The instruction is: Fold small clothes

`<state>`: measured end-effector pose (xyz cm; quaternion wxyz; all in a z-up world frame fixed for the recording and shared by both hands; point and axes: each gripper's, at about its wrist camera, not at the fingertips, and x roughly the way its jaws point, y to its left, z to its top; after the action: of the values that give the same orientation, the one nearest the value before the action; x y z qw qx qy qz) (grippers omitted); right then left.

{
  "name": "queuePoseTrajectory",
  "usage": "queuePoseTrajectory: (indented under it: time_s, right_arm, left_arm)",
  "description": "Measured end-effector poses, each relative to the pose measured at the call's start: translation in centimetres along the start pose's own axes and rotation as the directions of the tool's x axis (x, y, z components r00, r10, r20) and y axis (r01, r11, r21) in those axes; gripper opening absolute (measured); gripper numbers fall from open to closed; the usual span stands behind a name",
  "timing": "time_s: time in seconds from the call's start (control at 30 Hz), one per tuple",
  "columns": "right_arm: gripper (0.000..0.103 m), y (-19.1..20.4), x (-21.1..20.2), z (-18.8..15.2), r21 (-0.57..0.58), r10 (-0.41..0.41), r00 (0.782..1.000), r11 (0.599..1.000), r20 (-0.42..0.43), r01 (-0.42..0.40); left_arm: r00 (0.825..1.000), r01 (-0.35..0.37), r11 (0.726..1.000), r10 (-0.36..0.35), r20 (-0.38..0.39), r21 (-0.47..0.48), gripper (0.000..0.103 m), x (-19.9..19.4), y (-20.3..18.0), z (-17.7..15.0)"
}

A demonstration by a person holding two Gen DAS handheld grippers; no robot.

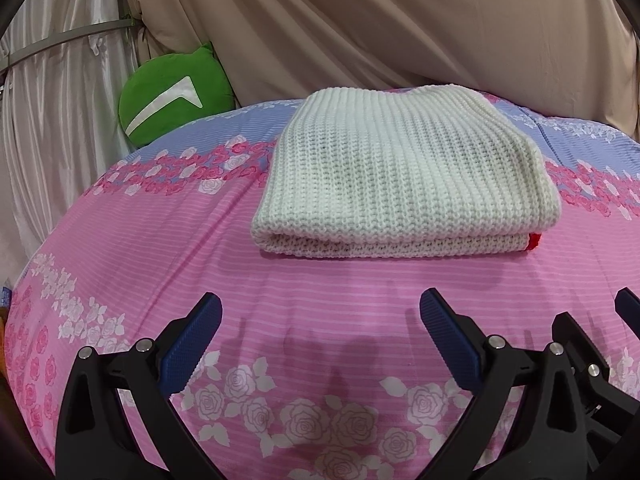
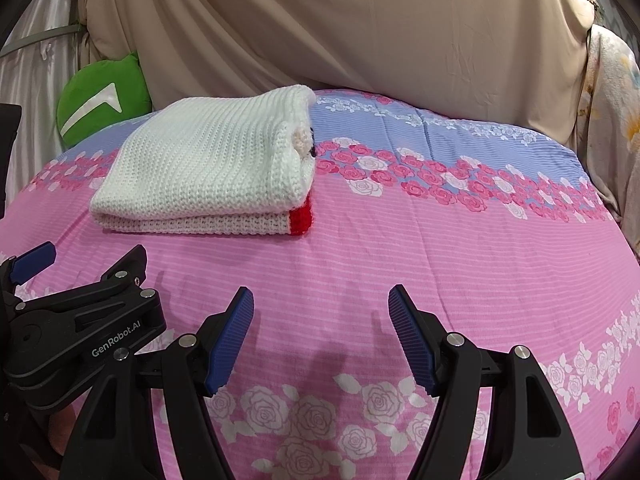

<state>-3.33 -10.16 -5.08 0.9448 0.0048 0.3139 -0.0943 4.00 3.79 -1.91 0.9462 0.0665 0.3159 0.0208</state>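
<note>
Both tools stand with their blue pads well apart and nothing between them: the left gripper (image 1: 320, 320) hangs over bare pink bedsheet (image 1: 320, 280), and the right gripper (image 2: 320, 320) does the same just beside it, neither one touching the cloth or the garment. The white knitted sweater (image 1: 400, 168) lies folded into a thick flat rectangle on the sheet, beyond both tools and apart from them, with a strip of pink fabric between its near folded edge and the pad tips. Seen from the left wrist, the sweater sits ahead and slightly to the right of that gripper's gap, and only a sliver of red shows at its near right corner; one blue tip and black frame of the right gripper enter at the right edge. From the right wrist, the sweater (image 2: 208, 160) lies ahead and to the left, and this view shows what the other hides: the sweater's right side, where the layers stack, a red band (image 2: 300, 218) on the bottom layer, and a small pale knitted piece with a dark spot tucked at the upper fold. It also shows the left gripper's black body at lower left. Behind the sweater and to its left, a green cushion (image 2: 96, 100) leans against beige drapery (image 2: 360, 20).
</note>
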Motion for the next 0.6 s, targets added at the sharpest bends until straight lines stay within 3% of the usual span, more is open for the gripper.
queuePoseTrajectory:
  time_s: [0.47, 0.6]
  right_arm:
    - [0.068, -0.09, -0.24, -0.08, -0.003, -0.006, 1.000, 1.000, 0.007, 0.006]
    - [0.068, -0.16, -0.23, -0.08, -0.005, -0.007, 1.000, 1.000, 0.007, 0.007]
  left_arm:
    - [1.000, -0.013, 1.000, 0.013, 0.015, 0.000, 0.096, -0.32, 0.02, -0.05]
    - [1.000, -0.014, 1.000, 0.014, 0.019, 0.010, 0.091, -0.42, -0.18, -0.13]
